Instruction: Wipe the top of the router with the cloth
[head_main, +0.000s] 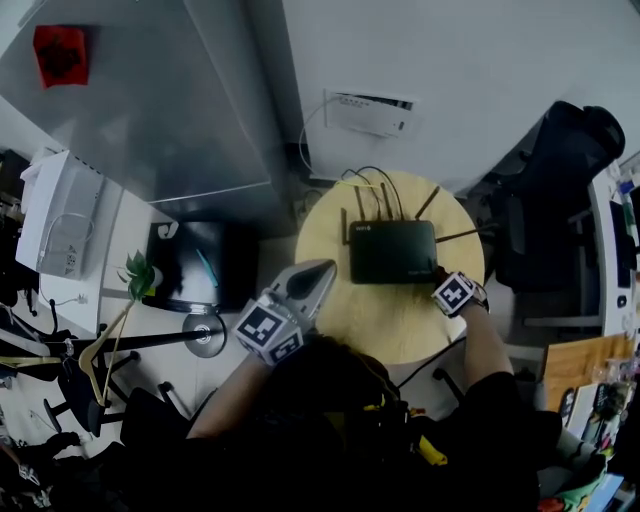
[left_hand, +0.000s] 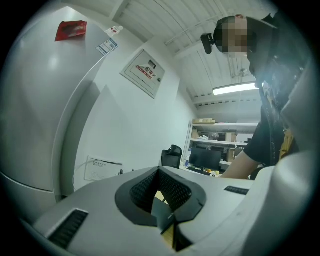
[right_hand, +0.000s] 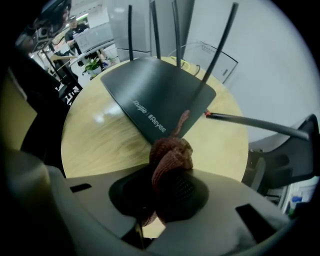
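Round pale-wood table (head_main: 400, 320) in the middle of the head view, close against a white wall. Lying flat on its far half, a black router (head_main: 392, 251) with thin antennas (right_hand: 215, 55) standing up along the back edge and one sticking out sideways over the tabletop.

At the table's left edge, the left gripper (head_main: 318, 275), raised off the surface, well apart from the router and aimed up towards the wall; jaws drawn together with nothing between them, only a sliver of tabletop showing through the gap (left_hand: 167, 217).

At the router's near right corner, the right gripper (head_main: 440, 276), jaws clamped on a bunched reddish-brown knitted cloth (right_hand: 172, 157). Cloth bulging out beyond the jaw tips (right_hand: 162, 197), resting at the router's front corner (right_hand: 155, 95), with one thin strand lying up onto the dark top.
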